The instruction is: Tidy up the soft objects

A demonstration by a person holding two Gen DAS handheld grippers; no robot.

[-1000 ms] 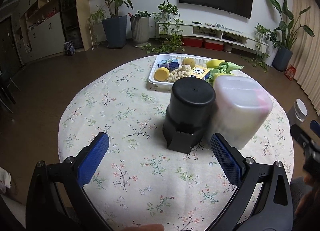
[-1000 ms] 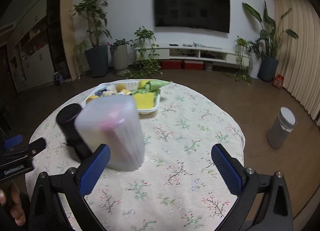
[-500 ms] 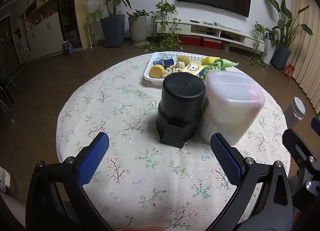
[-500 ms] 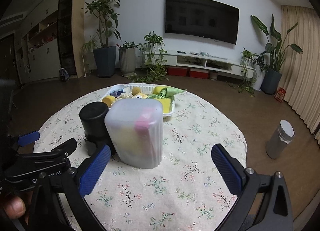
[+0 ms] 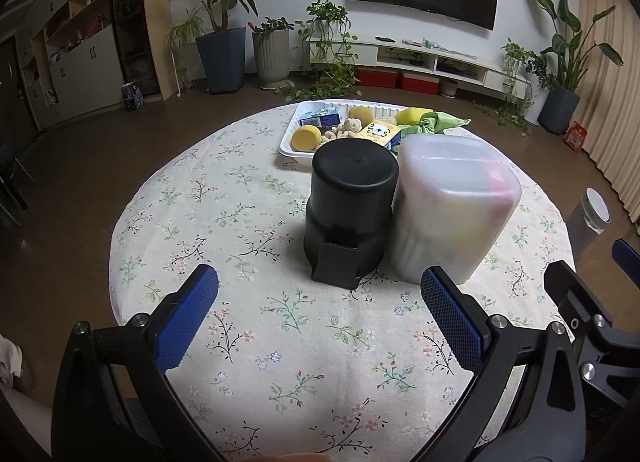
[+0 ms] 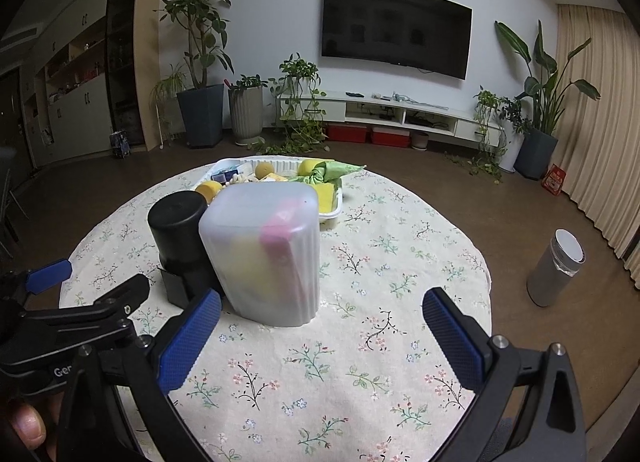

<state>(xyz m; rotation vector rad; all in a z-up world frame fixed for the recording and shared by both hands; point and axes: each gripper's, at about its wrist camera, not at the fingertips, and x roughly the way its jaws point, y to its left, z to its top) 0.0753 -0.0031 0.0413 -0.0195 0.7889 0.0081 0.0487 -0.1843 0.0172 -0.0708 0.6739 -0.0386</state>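
Behind the frosted container: a white tray [image 5: 289,141] sits near the table's far edge, holding a yellow ball [image 5: 306,138], a second yellow ball [image 5: 361,114], a small printed box [image 5: 380,131], a blue packet [image 5: 322,117], a pale knotted piece [image 5: 345,129], a yellow sponge [image 5: 412,115] and a green cloth [image 5: 438,121].
Frosted container [image 6: 266,252]: upright at the middle of the round table [image 5: 280,342], translucent; a pink item [image 6: 280,228] and a yellowish one [image 6: 244,258] show through its wall, so some sorting looks done.
Left of the frosted container: a black canister [image 5: 352,198] stands touching it or just beside it; what it holds cannot be told.
Progress: by my reading partway; the tray is crowded, so most soft things remain to be moved.
Left gripper [image 5: 320,302]: jaws spread wide, nothing between them, held near the table's front, facing the black canister.
Right gripper [image 6: 322,320]: jaws likewise wide apart and empty, its left pad close to the frosted container's base.
Room in front of the frosted container: bare flowered cloth, free for both tools.
Room to its right: open cloth out to the table's rim.
Way to the tray: blocked head-on by the two tall vessels, so reaching over or round them risks a knock.
Edges: the tray lies close to the far rim, and the green cloth spills over the tray's right side.
Beyond the table, right of the frosted container: a grey cylinder [image 6: 554,268] stands on the floor, well apart.
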